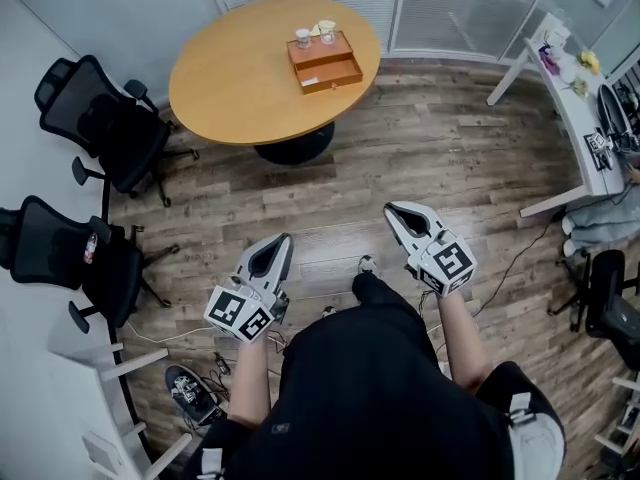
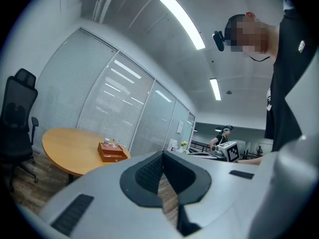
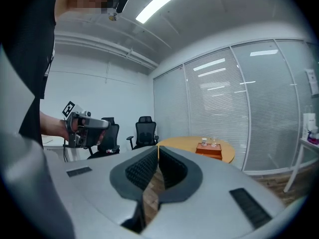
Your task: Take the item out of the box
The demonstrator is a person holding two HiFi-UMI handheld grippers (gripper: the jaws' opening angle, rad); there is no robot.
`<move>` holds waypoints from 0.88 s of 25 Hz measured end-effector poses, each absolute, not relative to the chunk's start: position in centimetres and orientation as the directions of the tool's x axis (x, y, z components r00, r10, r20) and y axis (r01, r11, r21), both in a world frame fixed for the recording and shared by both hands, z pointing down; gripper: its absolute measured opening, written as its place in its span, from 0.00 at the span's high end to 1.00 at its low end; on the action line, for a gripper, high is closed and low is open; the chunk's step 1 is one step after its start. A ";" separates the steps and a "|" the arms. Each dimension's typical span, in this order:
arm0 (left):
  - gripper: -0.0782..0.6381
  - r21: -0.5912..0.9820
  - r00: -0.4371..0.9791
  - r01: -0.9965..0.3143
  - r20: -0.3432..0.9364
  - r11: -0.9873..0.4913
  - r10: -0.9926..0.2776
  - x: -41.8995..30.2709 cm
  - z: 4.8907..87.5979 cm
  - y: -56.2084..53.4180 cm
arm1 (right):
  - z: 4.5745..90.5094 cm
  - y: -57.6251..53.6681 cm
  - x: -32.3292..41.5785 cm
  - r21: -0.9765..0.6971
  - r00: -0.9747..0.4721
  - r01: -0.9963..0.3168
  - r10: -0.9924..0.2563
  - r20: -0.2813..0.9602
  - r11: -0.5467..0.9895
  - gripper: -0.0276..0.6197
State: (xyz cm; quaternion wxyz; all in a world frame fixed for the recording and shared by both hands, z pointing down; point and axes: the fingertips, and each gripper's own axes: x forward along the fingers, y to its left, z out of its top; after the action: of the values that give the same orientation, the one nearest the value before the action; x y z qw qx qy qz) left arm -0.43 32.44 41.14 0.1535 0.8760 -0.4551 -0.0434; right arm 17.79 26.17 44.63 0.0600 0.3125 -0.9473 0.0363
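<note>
A brown wooden box [image 1: 325, 61] sits on the far side of a round wooden table [image 1: 230, 83]. A small white jar [image 1: 303, 37] and a clear glass [image 1: 326, 29] stand at its back edge. The box also shows small and distant in the left gripper view [image 2: 112, 152] and the right gripper view [image 3: 209, 151]. My left gripper [image 1: 286, 237] and right gripper [image 1: 391, 209] are held over the wood floor, well short of the table, and point toward it. Both have their jaws together with nothing between them.
Two black office chairs [image 1: 110, 118] [image 1: 70, 253] stand left of the table. A white desk [image 1: 575, 103] with clutter runs along the right wall. Cables and a shoe [image 1: 190, 388] lie on the floor near my feet. Another person [image 2: 224, 133] stands far off.
</note>
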 end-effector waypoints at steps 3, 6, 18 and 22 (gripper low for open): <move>0.88 0.305 0.568 -0.795 0.067 -0.525 -0.820 0.5 40.9 29.9 | 44.7 23.4 18.6 -0.036 -0.808 -0.582 -0.573 0.140 0.812 0.95; 0.88 0.300 0.553 -0.805 0.069 -0.511 -0.831 1.5 40.6 27.4 | 44.3 20.7 19.4 -0.038 -0.820 -0.565 -0.556 0.134 0.824 0.95; 0.88 0.280 0.505 -0.841 0.103 -0.463 -0.857 5.1 40.6 21.6 | 45.5 14.1 22.8 -0.075 -0.850 -0.521 -0.509 0.136 0.850 0.95; 0.88 0.275 0.485 -0.853 0.108 -0.443 -0.868 5.7 40.9 20.2 | 46.4 12.8 23.5 -0.081 -0.861 -0.502 -0.487 0.149 0.861 0.95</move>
State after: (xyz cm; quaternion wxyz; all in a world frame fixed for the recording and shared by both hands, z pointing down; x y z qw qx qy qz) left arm 5.67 20.23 40.95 0.1477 0.8490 -0.5067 -0.0244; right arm 23.53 12.80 46.40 0.0619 0.2567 -0.9627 0.0584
